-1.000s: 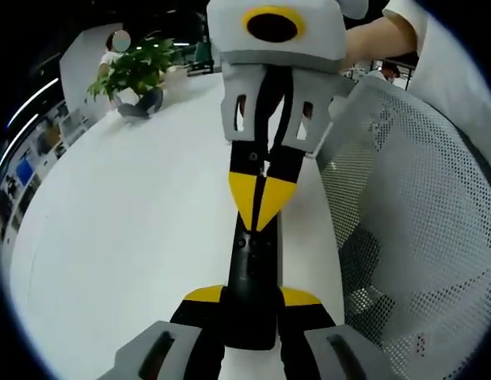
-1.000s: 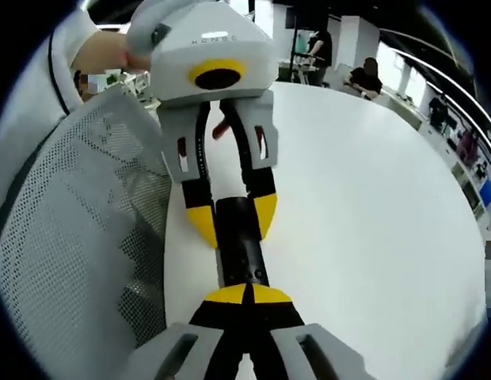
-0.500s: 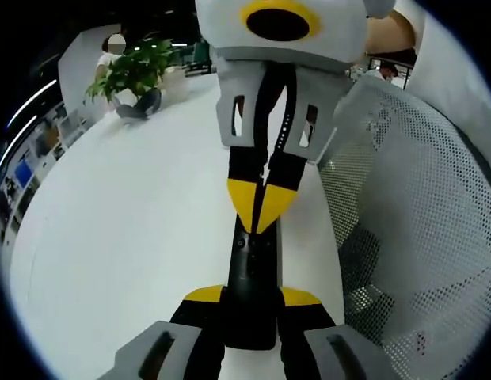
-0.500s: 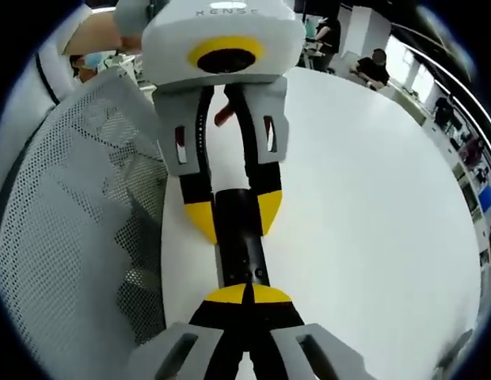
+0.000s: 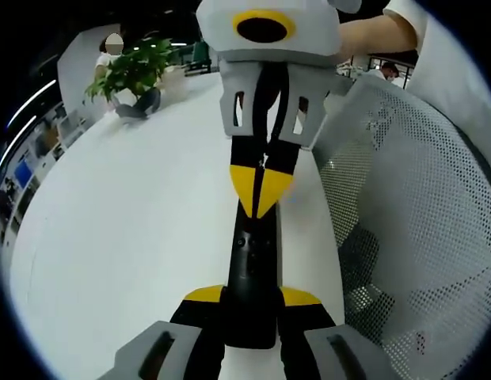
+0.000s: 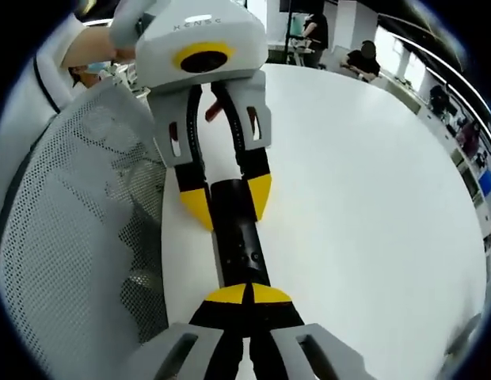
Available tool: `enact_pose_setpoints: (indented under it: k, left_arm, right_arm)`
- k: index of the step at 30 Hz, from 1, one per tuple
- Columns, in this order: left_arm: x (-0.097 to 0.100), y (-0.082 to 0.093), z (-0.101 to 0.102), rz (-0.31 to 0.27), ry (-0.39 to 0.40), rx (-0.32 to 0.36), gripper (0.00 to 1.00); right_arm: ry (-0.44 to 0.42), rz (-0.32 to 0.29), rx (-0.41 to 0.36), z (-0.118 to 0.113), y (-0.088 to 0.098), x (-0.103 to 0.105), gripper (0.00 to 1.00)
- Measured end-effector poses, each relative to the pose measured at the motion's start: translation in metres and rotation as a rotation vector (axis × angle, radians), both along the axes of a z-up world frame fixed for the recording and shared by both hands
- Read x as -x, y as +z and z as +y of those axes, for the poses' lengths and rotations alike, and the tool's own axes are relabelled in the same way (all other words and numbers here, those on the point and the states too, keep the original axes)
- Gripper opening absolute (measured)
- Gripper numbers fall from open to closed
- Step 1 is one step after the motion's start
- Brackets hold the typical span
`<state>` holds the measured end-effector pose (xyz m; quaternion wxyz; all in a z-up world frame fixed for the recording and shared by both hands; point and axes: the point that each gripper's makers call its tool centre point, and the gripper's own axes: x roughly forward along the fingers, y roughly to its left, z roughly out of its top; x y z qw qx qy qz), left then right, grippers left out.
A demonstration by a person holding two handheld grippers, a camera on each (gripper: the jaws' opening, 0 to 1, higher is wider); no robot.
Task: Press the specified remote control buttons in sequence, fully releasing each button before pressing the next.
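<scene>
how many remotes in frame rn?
1. The black remote lies on the white table beside the mesh chair, clamped at one end by the left gripper, the right gripper closed over its other end. Others may be hidden.

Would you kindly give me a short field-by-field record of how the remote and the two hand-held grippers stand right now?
remote: black remote control, lying lengthwise on the white table
left hand-held gripper: jaws shut on the remote's near end, gripping its sides
right hand-held gripper: yellow tips together, over the remote's far end
beside table: white mesh chair back
background: potted plant
</scene>
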<state>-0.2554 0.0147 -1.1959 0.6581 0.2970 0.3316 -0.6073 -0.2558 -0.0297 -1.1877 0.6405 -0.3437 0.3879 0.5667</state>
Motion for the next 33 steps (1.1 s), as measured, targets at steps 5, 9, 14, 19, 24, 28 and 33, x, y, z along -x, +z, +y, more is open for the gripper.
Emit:
enact_pose_setpoints:
  k: [5, 9, 14, 19, 24, 28, 33]
  left_arm:
    - [0.0, 0.0, 0.0, 0.001, -0.011, -0.007, 0.24]
    - [0.001, -0.001, 0.0, -0.001, -0.02, -0.015, 0.24]
    - [0.001, -0.001, 0.0, 0.002, -0.011, -0.025, 0.24]
    - [0.0, -0.002, -0.001, 0.003, -0.013, -0.044, 0.24]
    - [0.0, -0.001, 0.0, 0.004, -0.009, -0.039, 0.24]
    - [0.0, -0.001, 0.0, 0.003, -0.012, -0.037, 0.24]
    - [0.0, -0.001, 0.0, 0.004, -0.018, -0.044, 0.24]
  right_arm:
    - [0.044, -0.059, 0.054, 0.002, -0.002, 0.0, 0.0]
    - [-0.003, -0.031, 0.014, 0.0, -0.001, -0.002, 0.0]
    - [-0.022, 0.009, -0.046, -0.002, 0.001, -0.002, 0.0]
    - [-0.03, 0.02, -0.033, -0.008, 0.002, -0.001, 0.0]
    - [-0.057, 0.019, -0.029, -0.014, 0.001, -0.002, 0.0]
    - [0.005, -0.046, -0.017, -0.011, 0.0, -0.003, 0.0]
    - [0.005, -0.057, -0.015, -0.008, 0.0, -0.002, 0.0]
